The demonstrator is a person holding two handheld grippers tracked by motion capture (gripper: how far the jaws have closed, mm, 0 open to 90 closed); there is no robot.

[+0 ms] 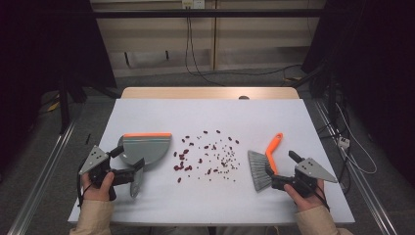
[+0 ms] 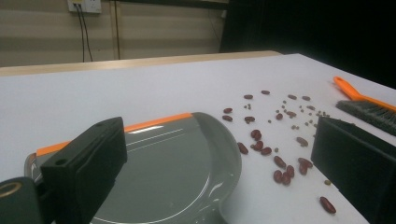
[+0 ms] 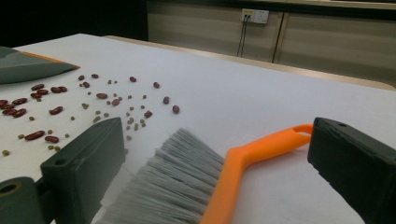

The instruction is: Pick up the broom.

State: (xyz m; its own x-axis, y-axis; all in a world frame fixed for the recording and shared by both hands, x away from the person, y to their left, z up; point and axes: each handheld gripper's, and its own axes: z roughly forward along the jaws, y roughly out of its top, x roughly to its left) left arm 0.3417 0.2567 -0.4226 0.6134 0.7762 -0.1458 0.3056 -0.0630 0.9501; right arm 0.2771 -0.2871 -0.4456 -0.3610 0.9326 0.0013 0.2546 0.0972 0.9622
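A grey dustpan point(image 1: 145, 148) with an orange lip lies at the left of the white table point(image 1: 210, 115). My left gripper point(image 1: 130, 164) stands open, its jaws either side of the pan's rear near the handle. From the left gripper view, the dustpan point(image 2: 177, 163) lies between the two black jaws of the left gripper point(image 2: 219, 154). Red beans and small green ones point(image 1: 208, 155) are scattered mid-table. At the right lies a brush point(image 1: 262, 169) with grey bristles and an orange handle. My right gripper point(image 1: 283, 169) is open around the brush's orange handle point(image 3: 243, 158).
The table's far edge is a wooden strip point(image 1: 210, 92). Metal rails point(image 1: 41, 171) run along the floor on both sides. Cables point(image 1: 342, 142) trail on the floor at the right. A wall socket point(image 3: 254, 16) sits on the back wall.
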